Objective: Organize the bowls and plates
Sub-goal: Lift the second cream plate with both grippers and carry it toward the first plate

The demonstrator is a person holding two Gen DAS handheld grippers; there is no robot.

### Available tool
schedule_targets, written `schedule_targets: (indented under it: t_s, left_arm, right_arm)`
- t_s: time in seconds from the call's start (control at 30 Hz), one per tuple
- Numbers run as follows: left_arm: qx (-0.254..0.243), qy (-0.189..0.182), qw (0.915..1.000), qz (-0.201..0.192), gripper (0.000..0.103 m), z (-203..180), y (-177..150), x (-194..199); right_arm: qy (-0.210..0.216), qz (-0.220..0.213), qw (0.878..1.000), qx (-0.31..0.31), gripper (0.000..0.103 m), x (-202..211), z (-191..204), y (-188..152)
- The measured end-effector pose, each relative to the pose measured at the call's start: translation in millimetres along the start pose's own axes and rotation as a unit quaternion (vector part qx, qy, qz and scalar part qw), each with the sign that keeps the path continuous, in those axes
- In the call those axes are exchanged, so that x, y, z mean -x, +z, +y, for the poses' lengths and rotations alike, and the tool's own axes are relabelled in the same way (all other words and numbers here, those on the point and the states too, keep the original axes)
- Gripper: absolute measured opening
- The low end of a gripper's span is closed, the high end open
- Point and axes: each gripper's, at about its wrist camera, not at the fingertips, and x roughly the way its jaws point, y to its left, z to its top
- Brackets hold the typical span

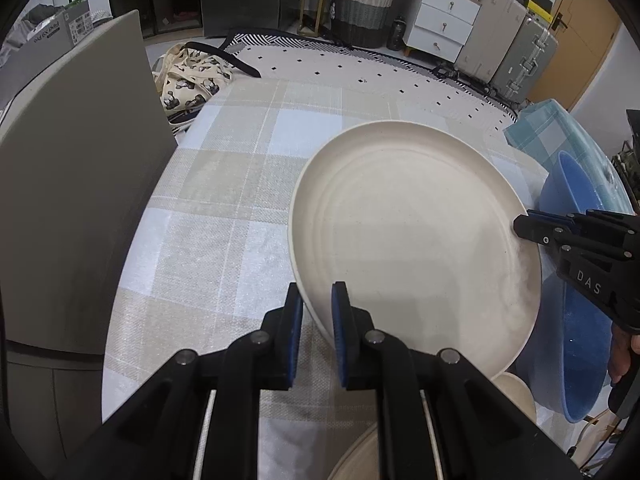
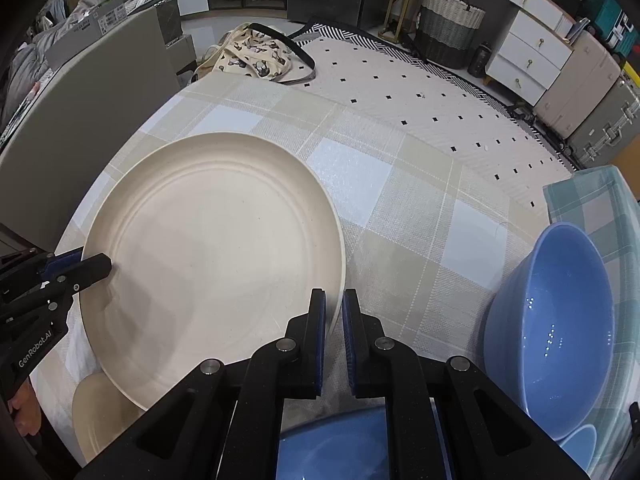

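Above the checked tablecloth [image 2: 404, 208] on the counter, a large cream plate [image 2: 216, 252] is held tilted, empty, with both tongs on its rim. The left tongs [image 1: 316, 316] pinch its near-left edge in the left wrist view; the right tongs [image 2: 334, 320] pinch the opposite edge. A blue bowl [image 2: 556, 320] stands just right of the plate, nothing in it, with 1 smaller blue bowl [image 2: 580, 446] at its base and another blue dish [image 2: 332, 444] under the right tongs. A cream bowl [image 2: 96, 420] sits beneath the plate's low edge. "DAS" is printed on the right tongs' body, "GenRobot.AI" on the left's. Beyond the counter lie a patterned tote bag [image 2: 256, 56], a dotted rug [image 2: 420, 88], a woven basket [image 2: 450, 22], white drawers [image 2: 528, 52] and suitcases [image 2: 576, 84].
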Motion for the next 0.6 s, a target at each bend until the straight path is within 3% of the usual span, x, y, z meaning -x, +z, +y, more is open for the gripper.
schedule_targets:
  t_s: [0.6]
  left_arm:
    - [-0.007,-0.017,0.9987,-0.047,0.012,9,-5,46]
  right_arm:
    - [-0.013,-0.05,0.999,-0.007,0.009,59,18,-19]
